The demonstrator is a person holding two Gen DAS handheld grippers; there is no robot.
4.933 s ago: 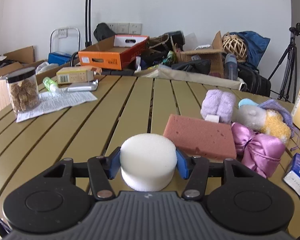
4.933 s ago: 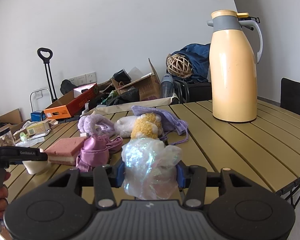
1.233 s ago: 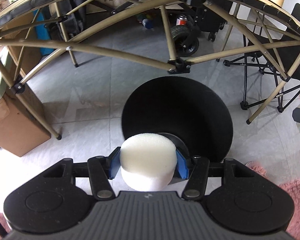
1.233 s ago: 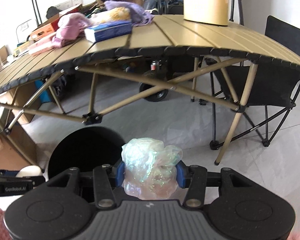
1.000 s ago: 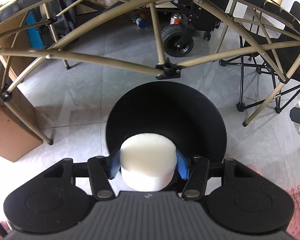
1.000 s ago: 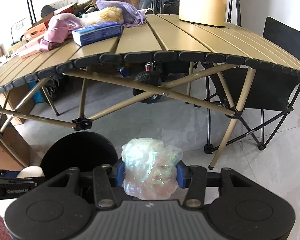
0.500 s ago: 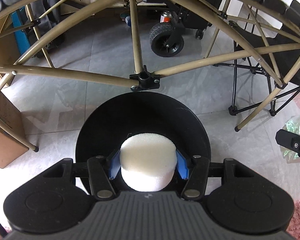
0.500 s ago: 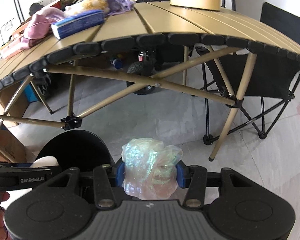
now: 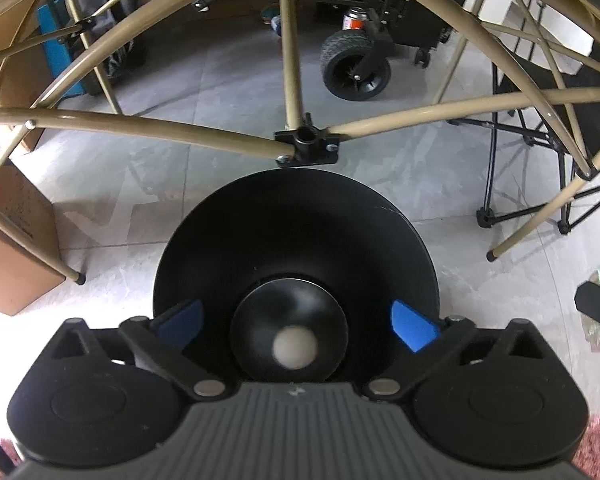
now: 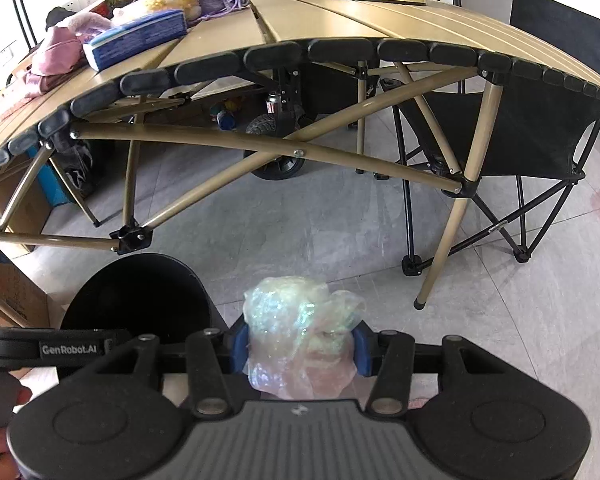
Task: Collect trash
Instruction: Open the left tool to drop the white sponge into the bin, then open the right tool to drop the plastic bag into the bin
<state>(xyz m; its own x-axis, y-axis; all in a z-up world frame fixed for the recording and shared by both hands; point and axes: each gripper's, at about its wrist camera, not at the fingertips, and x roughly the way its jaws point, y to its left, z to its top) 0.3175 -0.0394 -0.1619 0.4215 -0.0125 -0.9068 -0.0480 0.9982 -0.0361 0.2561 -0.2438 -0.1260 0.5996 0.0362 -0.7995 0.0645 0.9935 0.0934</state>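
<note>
1. Foam (image 9: 295,347), blurred and probably falling, sits inside the bin (image 9: 296,216); left gripper (image 9: 296,322) jaws spread.
2. Right gripper (image 10: 298,350) jaws pinch the wrapper (image 10: 300,340); bin at ten o'clock, so swing over, then release.

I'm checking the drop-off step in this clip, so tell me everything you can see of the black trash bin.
The black trash bin is a round, open-topped container with smooth, plastic-looking walls that narrow to a smaller circular floor. It stands upright on the grey tiled floor beside the folding table's leg joint, directly below the open left gripper. A blurred white foam piece shows at its bottom; whether it has landed cannot be told. In the right wrist view the bin sits left of the right gripper, which is clamped on crinkled iridescent plastic.
</note>
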